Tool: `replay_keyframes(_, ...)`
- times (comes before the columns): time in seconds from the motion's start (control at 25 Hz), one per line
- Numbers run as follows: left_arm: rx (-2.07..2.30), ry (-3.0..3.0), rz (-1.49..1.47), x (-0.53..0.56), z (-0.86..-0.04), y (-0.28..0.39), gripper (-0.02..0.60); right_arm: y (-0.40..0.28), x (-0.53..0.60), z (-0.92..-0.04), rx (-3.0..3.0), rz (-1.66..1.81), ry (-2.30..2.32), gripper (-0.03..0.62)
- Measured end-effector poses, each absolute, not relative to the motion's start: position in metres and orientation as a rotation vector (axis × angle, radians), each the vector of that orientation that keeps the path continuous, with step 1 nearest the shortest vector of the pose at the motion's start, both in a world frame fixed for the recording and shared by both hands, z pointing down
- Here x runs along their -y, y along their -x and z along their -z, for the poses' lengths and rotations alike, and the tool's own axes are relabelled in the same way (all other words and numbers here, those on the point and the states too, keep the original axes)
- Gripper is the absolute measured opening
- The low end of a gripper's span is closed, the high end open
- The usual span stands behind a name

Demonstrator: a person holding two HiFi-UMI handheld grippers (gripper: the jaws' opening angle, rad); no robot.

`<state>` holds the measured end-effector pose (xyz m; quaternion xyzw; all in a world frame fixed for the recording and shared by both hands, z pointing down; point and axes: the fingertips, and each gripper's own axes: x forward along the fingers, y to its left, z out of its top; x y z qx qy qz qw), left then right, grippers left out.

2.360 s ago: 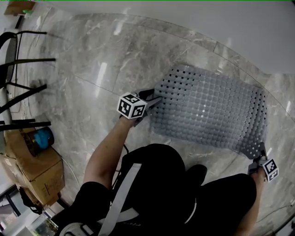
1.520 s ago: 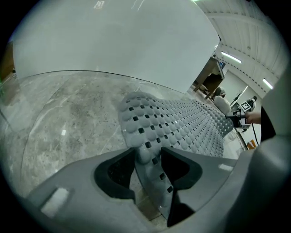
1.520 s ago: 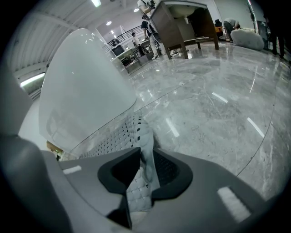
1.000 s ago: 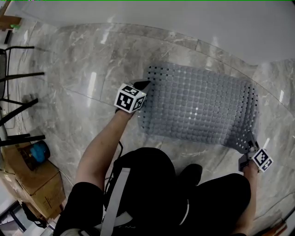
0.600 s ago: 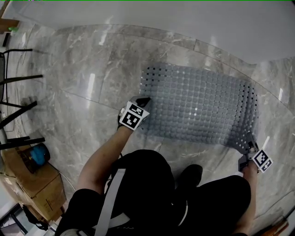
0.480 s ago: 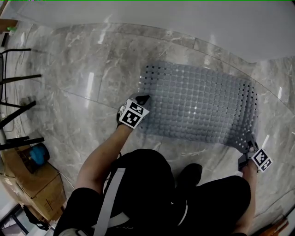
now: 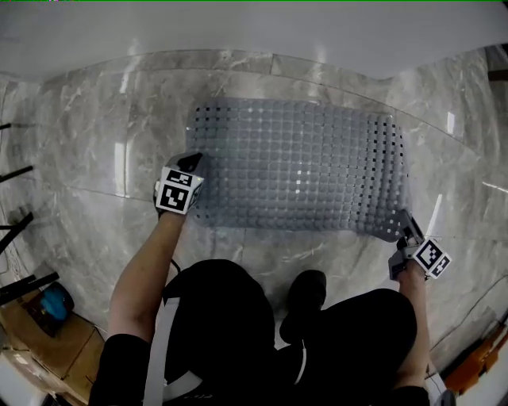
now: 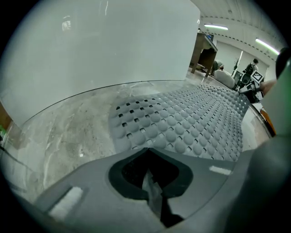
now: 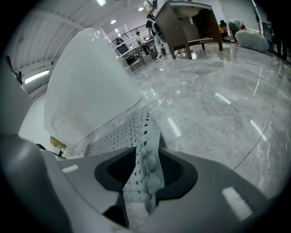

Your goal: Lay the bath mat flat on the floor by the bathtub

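The grey studded bath mat (image 7: 298, 166) lies spread on the marble floor, its far edge along the white bathtub (image 7: 238, 24). My left gripper (image 7: 194, 158) is at the mat's near left corner, shut on a thin edge of the mat (image 8: 195, 123) that shows between its jaws. My right gripper (image 7: 406, 224) is at the near right corner. Its jaws are opening. The folded, raised corner of the mat (image 9: 145, 150) still stands between them, with dark gaps on both sides.
The bathtub wall (image 8: 100, 50) curves close behind the mat. A cardboard box (image 7: 32, 349) and a blue object (image 7: 54, 300) sit at the lower left, with black rack legs (image 7: 16, 222) above them. The person's shoe (image 7: 305, 289) is just below the mat. An orange object (image 7: 476, 361) lies at the lower right.
My left gripper has come down to the floor with the mat's left corner, and the mat now lies flatter by the tub. The right gripper has stayed at the right corner.
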<state>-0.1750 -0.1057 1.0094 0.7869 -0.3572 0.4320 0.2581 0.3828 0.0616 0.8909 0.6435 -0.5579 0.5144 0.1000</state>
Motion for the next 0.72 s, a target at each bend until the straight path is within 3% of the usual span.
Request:
replay_keyframes(0.4,1.027,-2.122,-1.142,0.111,-0.984,0.175,0.011,-0.386,-0.026,-0.896,1.795,-1.491,-1.966,0.149)
replay_keyframes(0.72,0.949,-2.109,-1.142,0.092,-0.979,0.172,0.011,-0.368,0.010,-0.866,2.034,-1.234,-1.793,0.087)
